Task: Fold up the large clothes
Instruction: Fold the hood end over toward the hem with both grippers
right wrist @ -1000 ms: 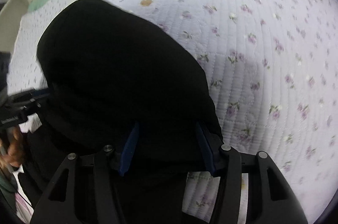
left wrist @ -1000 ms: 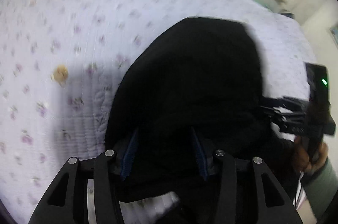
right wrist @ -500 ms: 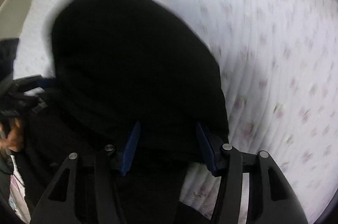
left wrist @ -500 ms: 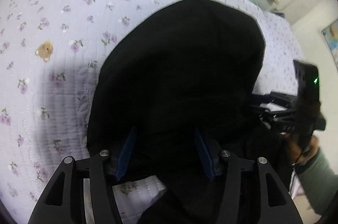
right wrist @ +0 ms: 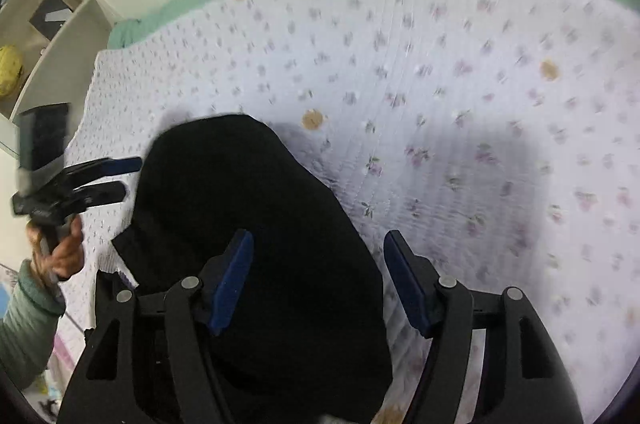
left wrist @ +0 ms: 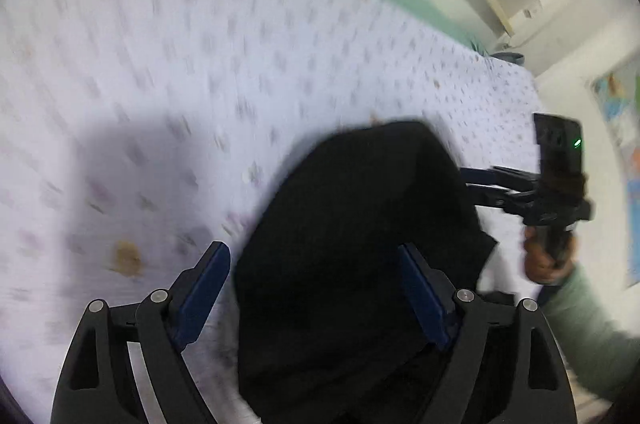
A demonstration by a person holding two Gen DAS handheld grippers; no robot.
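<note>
tongs: 2, left point(left wrist: 316, 288) and right point(right wrist: 318, 280), both open | black garment point(right wrist: 256, 224): 1 | quilt point(right wrist: 440, 103): 1

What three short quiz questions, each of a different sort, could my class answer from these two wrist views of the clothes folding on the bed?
1. True or false: the left gripper is clamped on the black garment.
2. Multiple choice: the black garment lies on A) a wooden floor, B) a floral quilt, C) a metal tray.
3. Fill in: in the right wrist view, the right gripper has its jaws ____.

Key
1. False: the blue fingers stand spread apart, with the cloth lying loose between them.
2. B.
3. Open: the garment sits between and under the fingers, ungripped.
</note>
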